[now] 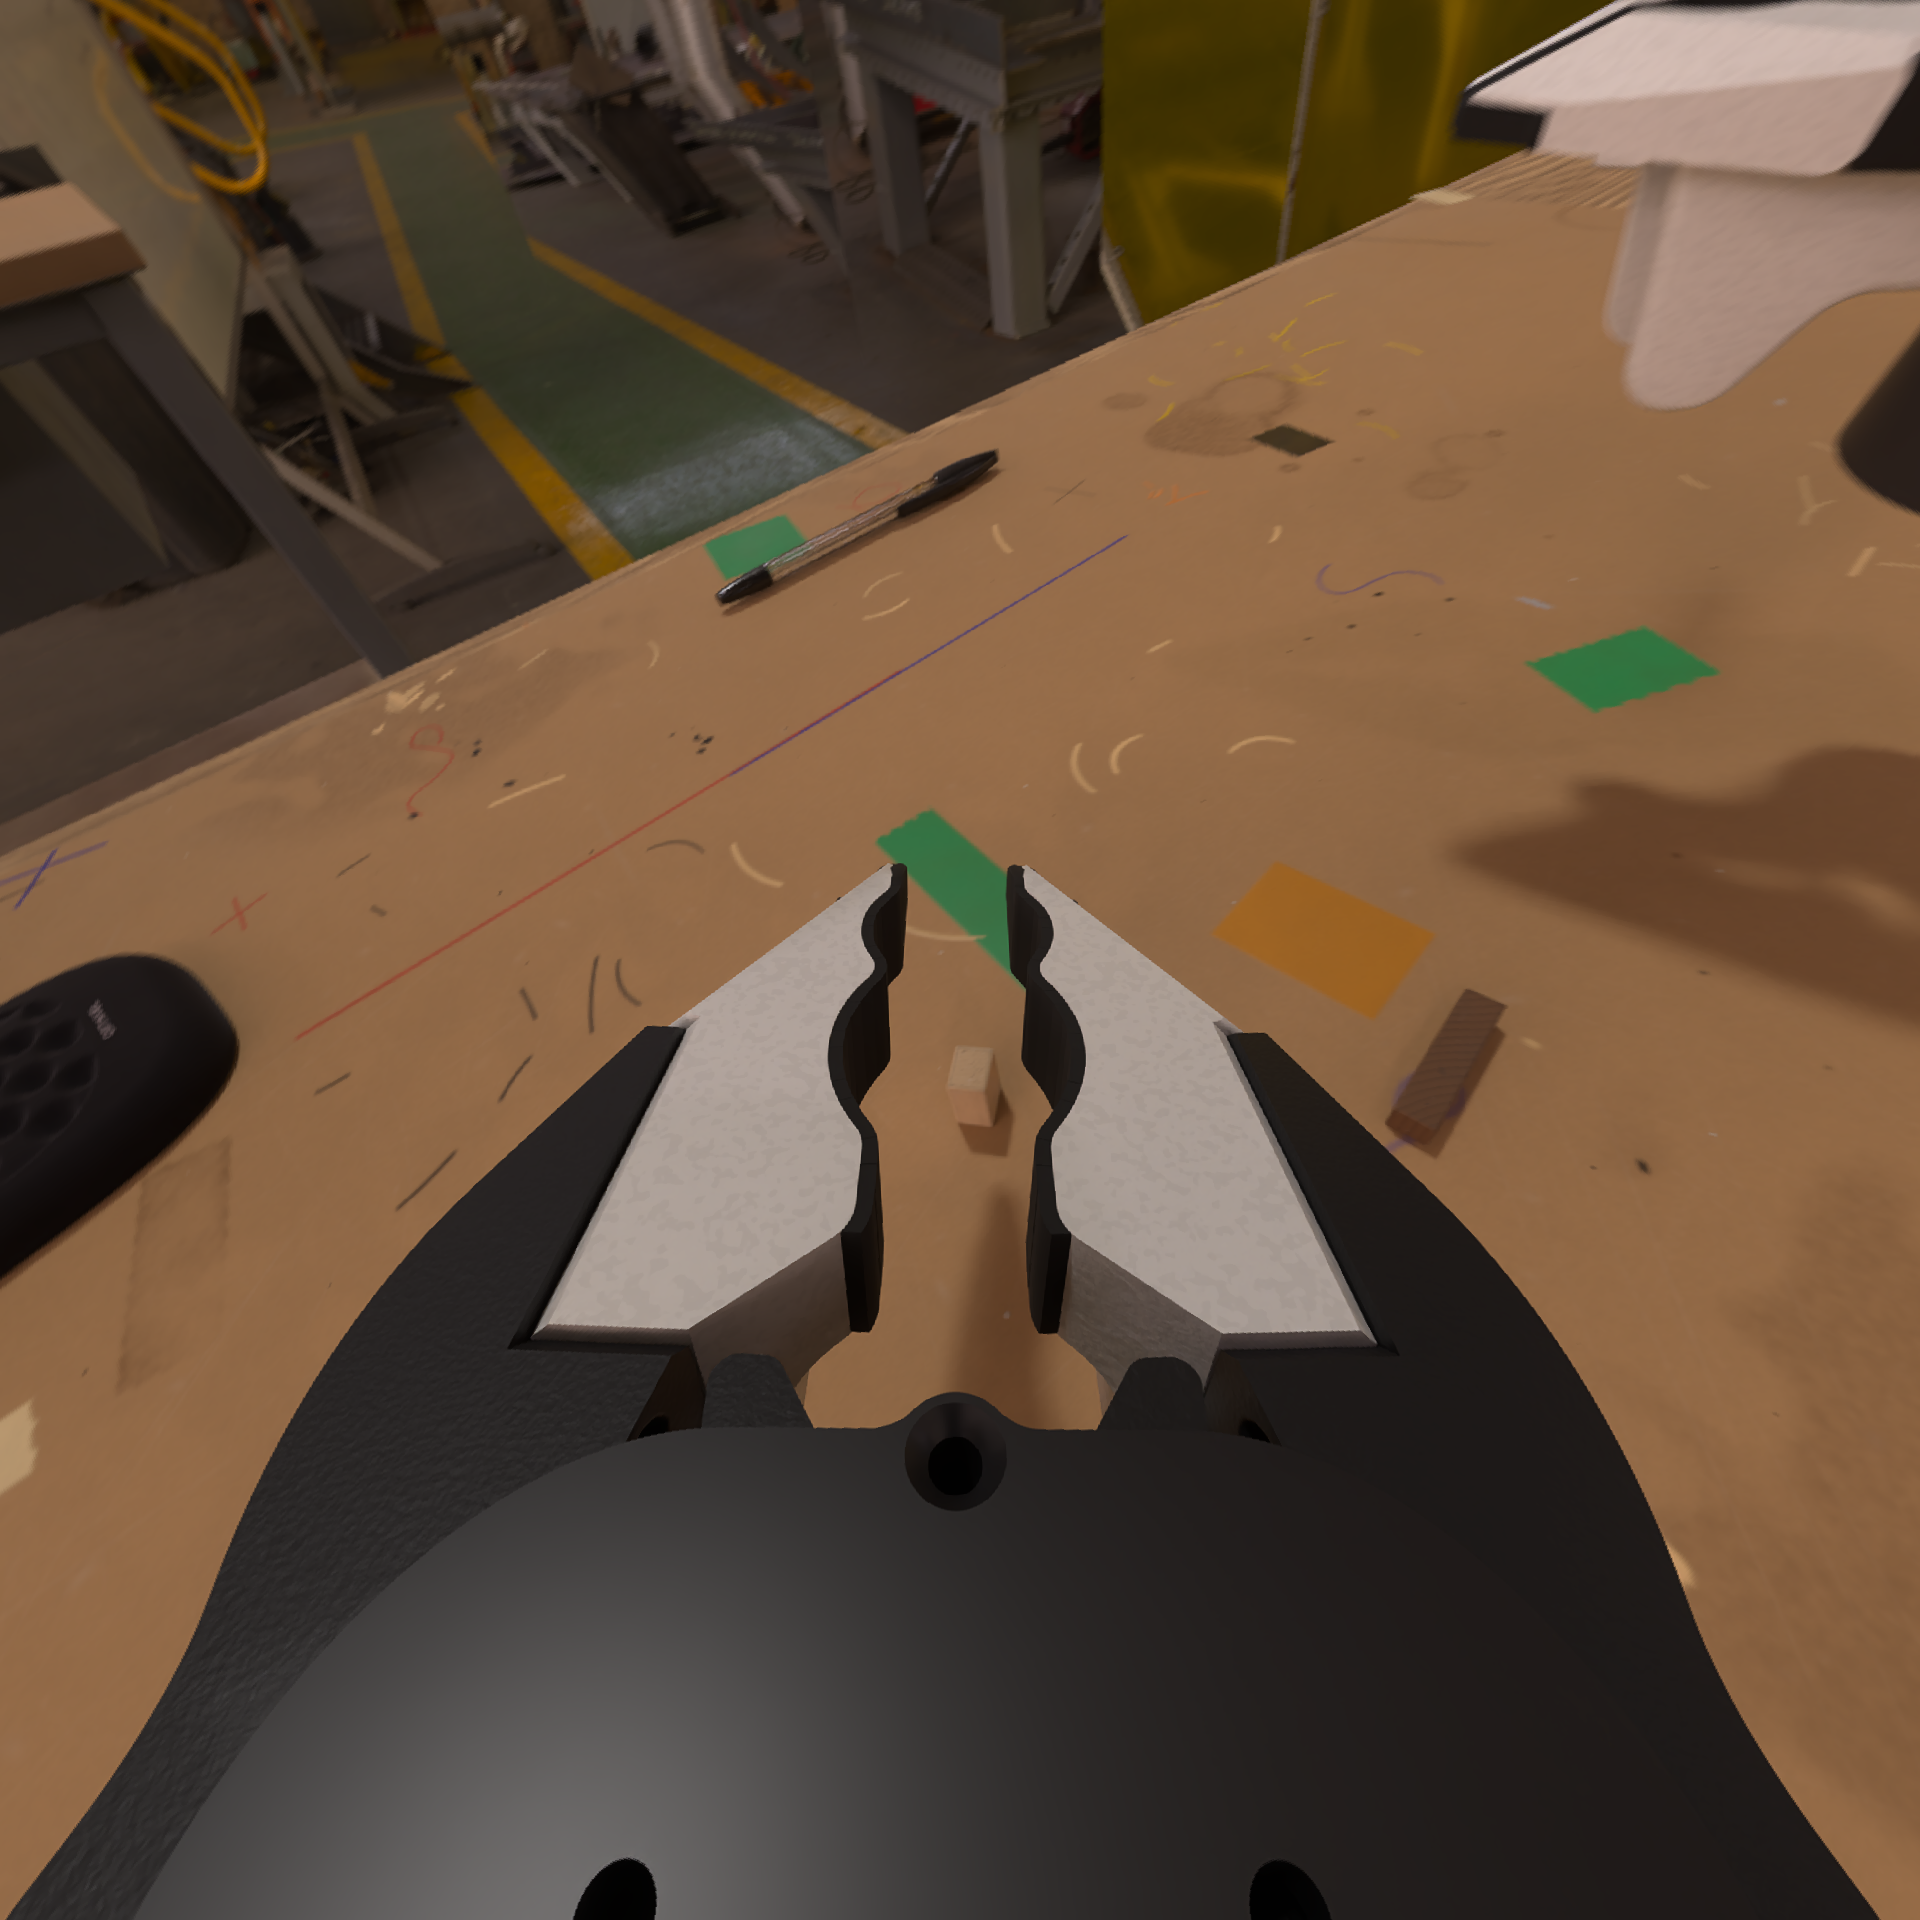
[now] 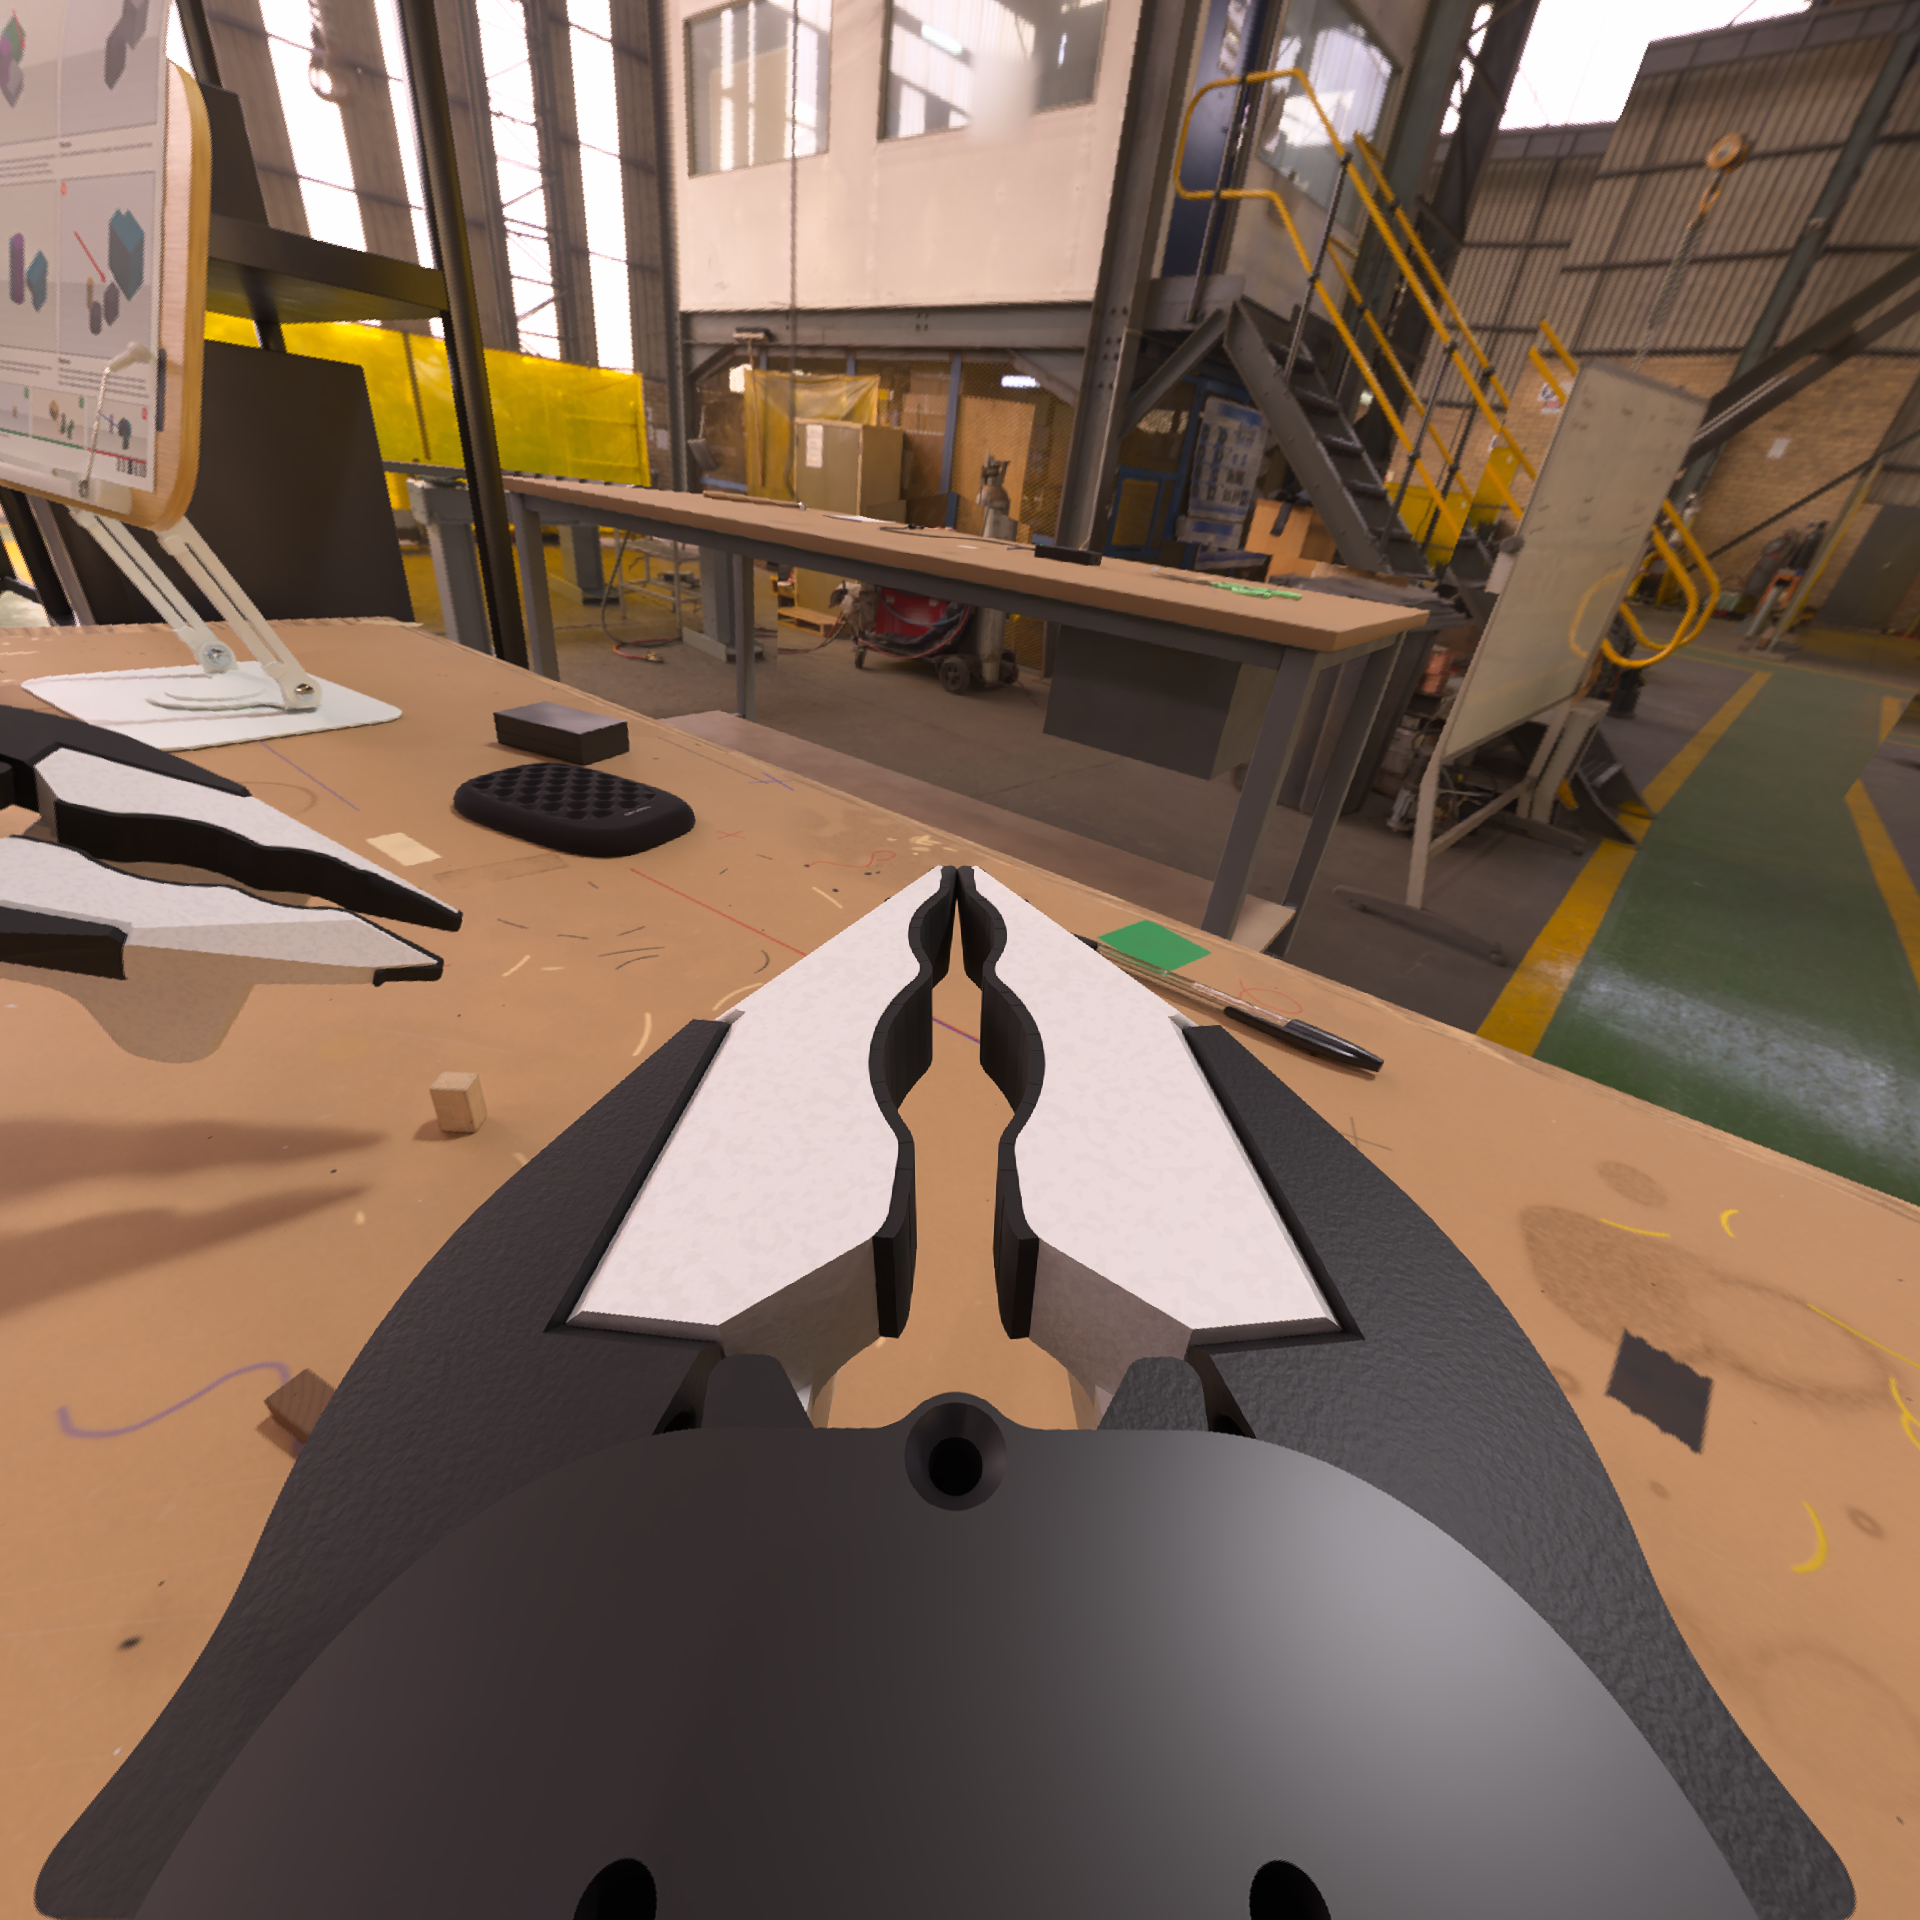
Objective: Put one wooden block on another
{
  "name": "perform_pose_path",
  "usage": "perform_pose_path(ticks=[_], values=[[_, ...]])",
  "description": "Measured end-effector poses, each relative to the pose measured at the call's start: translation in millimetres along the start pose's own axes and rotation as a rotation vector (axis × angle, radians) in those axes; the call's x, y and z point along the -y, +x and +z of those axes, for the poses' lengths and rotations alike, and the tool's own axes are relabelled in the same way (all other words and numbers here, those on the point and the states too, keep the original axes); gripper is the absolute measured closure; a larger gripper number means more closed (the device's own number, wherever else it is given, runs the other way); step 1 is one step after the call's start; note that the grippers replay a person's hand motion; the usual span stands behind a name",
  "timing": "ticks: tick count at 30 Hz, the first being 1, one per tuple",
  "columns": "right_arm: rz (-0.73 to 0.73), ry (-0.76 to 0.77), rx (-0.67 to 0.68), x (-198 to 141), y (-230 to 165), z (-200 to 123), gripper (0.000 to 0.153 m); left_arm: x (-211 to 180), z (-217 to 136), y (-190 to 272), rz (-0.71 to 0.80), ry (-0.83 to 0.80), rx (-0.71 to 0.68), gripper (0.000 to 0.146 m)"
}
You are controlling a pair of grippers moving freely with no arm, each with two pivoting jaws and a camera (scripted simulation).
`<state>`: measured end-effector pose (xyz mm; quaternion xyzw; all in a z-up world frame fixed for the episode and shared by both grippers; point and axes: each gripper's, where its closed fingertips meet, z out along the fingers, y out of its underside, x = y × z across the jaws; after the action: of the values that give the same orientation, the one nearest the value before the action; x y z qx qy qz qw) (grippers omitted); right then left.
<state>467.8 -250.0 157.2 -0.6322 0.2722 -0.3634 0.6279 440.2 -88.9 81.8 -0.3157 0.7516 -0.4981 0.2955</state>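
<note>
A small pale wooden block [image 1: 974, 1084] lies on the brown table, seen below and between the fingers of my left gripper [image 1: 956, 883]. The left gripper is open, empty and above the table. A longer dark wooden block [image 1: 1447, 1068] lies to its right. In the right wrist view the pale block [image 2: 457, 1101] lies left of my right gripper [image 2: 956, 878], which is shut and empty. A corner of the dark block [image 2: 301, 1403] shows at the gripper body's left edge. The left gripper [image 2: 436, 945] hovers at the left, above the pale block.
A black pen [image 1: 857, 527] lies by the table's far edge, also in the right wrist view [image 2: 1236, 1008]. A black perforated pad [image 2: 574, 808] and a dark box [image 2: 561, 730] lie at the back left, by a white stand [image 2: 208, 707] holding a board. The right gripper [image 1: 1704, 208] shows top right.
</note>
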Motion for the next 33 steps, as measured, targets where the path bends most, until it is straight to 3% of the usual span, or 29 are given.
perform_pose_path(ticks=[13,21,29,33], values=[[-0.02,-0.002,-0.003,-2.5,-2.4,0.8,0.153,-32.8,8.1,-14.6,0.016,-0.124,0.038,0.116],[0.011,-0.013,-0.03,-7.2,8.0,0.3,0.153,-55.8,13.6,8.4,0.106,-0.285,-0.097,0.106],[0.022,0.017,-0.048,5.4,17.0,-7.7,0.153,-67.4,8.5,14.4,0.056,-0.366,-0.195,0.097],[0.052,0.033,-0.061,13.4,24.9,-18.0,0.153,-72.8,1.3,11.5,0.053,-0.403,-0.25,0.103]])
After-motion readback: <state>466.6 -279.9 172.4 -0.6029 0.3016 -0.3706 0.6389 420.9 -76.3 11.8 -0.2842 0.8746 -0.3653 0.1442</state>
